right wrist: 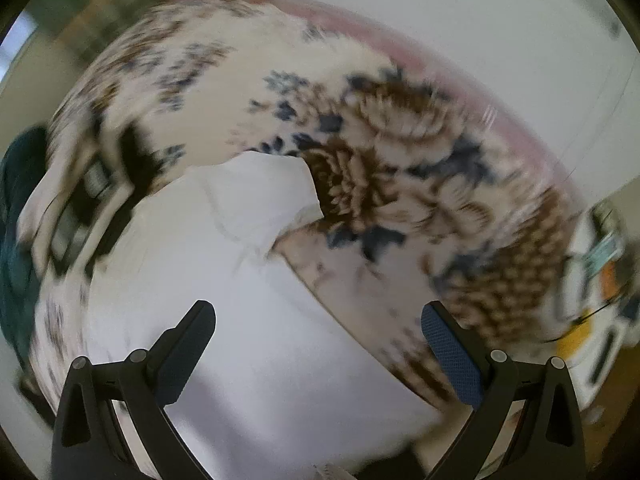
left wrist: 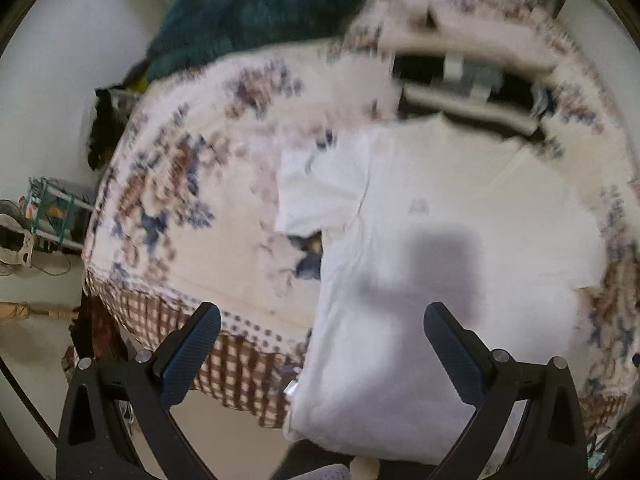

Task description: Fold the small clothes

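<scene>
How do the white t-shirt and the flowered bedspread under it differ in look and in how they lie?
The white t-shirt is plain, but for a faint small mark on the chest; the flowered bedspread carries brown and blue flowers with a checked border. The t-shirt lies flat on top with sleeves out; the bedspread lies beneath it and spreads well past it on each side, draping over the bed's edge. Both are light cloth, and neither gripper holds either.

Two black fingers are seen on the left gripper (left wrist: 322, 324), each faced with a dark blue textured pad (left wrist: 188, 358). Silver round screws (left wrist: 141, 356) are set in the black arms. The right gripper (right wrist: 318, 322) is built alike.
</scene>
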Demonstrator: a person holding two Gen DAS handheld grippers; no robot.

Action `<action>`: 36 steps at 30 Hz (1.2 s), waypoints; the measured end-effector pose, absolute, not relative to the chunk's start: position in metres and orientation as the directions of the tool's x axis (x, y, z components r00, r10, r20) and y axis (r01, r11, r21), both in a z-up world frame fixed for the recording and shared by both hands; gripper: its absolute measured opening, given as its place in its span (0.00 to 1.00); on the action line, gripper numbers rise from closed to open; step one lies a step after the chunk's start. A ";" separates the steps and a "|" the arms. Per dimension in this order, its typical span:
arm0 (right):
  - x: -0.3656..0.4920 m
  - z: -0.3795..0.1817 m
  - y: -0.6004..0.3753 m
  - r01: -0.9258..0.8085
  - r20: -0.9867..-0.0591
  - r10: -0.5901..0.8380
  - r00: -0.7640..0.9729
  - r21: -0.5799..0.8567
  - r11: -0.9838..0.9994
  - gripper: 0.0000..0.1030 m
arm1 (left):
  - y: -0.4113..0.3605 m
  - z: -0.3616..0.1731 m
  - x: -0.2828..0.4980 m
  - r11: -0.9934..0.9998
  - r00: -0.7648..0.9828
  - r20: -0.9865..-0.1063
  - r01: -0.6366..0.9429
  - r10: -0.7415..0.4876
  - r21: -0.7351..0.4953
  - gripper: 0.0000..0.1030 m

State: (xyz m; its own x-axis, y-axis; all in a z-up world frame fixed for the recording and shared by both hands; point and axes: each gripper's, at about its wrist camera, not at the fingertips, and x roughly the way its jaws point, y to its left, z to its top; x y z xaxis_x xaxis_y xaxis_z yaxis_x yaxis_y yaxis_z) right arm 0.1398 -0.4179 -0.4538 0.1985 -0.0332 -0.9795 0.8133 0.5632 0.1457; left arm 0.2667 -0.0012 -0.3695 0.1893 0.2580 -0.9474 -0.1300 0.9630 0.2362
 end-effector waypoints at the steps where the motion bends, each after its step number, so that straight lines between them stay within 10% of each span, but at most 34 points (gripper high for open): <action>1: 0.149 -0.480 -0.428 0.834 -0.979 -0.004 0.204 0.172 0.524 1.00 | -0.001 -0.387 0.274 0.959 0.168 -0.947 -0.128 0.272 0.253 1.00; 10: 0.198 -0.632 -0.471 0.916 -0.934 0.132 0.331 0.351 0.193 0.90 | 0.027 -0.524 0.318 0.942 0.006 -0.980 -0.278 0.198 0.188 1.00; 16: 0.239 -0.619 -0.447 0.897 -0.951 -0.028 0.306 0.279 0.344 0.07 | 0.033 -0.547 0.319 0.957 -0.034 -0.988 -0.244 0.153 0.157 1.00; 23: 0.328 -0.551 -0.307 0.504 -0.885 -0.277 0.375 -0.056 0.862 0.05 | 0.063 -0.528 0.319 0.956 0.040 -0.981 -0.237 0.189 0.174 1.00; 29: 0.349 -0.597 -0.144 -0.087 -0.881 -0.295 0.369 -0.349 0.933 0.05 | 0.101 -0.525 0.314 0.938 0.069 -0.976 -0.297 0.205 0.176 1.00; 36: 0.336 -0.602 -0.145 -0.042 -0.973 -0.106 0.206 -0.117 0.992 0.52 | 0.145 -0.535 0.312 0.901 0.078 -0.994 -0.432 0.079 0.038 1.00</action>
State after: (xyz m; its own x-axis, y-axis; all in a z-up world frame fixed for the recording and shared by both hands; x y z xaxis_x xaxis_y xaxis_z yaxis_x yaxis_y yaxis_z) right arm 0.3362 -0.1448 -0.6024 0.2062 -0.1056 -0.9728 -0.0422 0.9923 -0.1167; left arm 0.3118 0.1452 -0.5350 0.0784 0.0794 -0.9938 -0.4318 0.9012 0.0379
